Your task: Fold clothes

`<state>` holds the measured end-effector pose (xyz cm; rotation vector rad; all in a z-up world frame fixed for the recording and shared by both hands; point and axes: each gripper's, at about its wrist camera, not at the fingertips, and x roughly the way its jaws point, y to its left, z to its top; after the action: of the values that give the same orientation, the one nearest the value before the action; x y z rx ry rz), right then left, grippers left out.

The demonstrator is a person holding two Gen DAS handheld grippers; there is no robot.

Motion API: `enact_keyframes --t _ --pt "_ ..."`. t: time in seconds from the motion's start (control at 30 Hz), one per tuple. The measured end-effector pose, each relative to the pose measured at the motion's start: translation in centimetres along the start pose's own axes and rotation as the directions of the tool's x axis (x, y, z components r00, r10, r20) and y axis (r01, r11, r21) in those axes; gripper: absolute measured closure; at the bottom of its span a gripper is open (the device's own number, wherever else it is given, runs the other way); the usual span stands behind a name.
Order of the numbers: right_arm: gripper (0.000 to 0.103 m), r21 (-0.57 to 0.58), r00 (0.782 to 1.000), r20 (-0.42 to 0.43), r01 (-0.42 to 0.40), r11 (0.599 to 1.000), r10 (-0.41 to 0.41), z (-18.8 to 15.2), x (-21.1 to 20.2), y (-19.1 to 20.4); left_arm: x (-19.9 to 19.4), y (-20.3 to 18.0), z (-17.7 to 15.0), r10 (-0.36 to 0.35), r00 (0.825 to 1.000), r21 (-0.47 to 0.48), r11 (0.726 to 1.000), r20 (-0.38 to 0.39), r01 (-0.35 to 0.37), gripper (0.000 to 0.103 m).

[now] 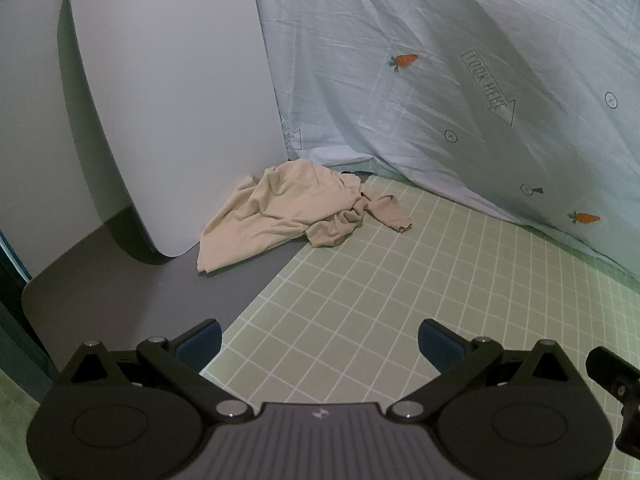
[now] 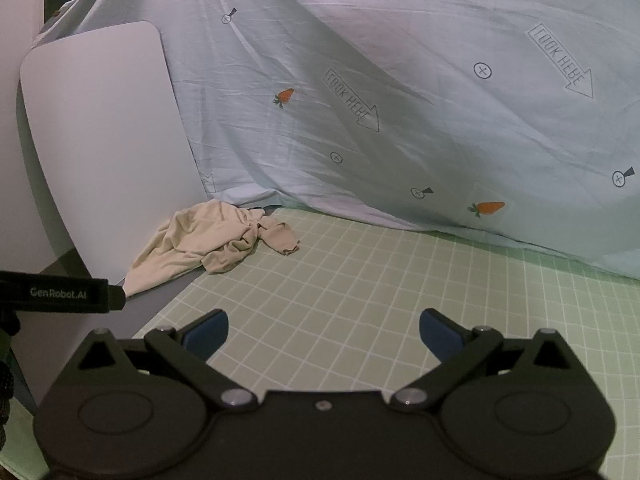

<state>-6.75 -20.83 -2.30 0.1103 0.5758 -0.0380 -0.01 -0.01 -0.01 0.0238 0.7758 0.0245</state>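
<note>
A beige garment (image 1: 288, 216) lies crumpled in a heap at the far left of the work surface, half on the grey table and half on the green grid mat (image 1: 400, 300). It also shows in the right wrist view (image 2: 212, 244). My left gripper (image 1: 320, 344) is open and empty, well short of the garment, over the mat's left edge. My right gripper (image 2: 324, 334) is open and empty, over the mat, to the right of the garment and well short of it.
A white rounded board (image 1: 172, 112) leans upright just left of the garment. A pale blue sheet (image 1: 460, 80) printed with carrots and arrows hangs along the back. The bare grey tabletop (image 1: 120, 300) shows left of the mat. The left gripper's body (image 2: 56, 292) shows at the right view's left edge.
</note>
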Motion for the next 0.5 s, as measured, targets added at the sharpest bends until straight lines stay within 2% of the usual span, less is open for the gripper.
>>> enact_keyframes --t 0.5 --pt "0.0 0.002 1.0 -0.001 0.003 1.0 -0.003 0.4 -0.03 0.06 -0.05 -0.28 -0.24 0.003 1.0 -0.002 1.0 -0.001 -0.003 0.0"
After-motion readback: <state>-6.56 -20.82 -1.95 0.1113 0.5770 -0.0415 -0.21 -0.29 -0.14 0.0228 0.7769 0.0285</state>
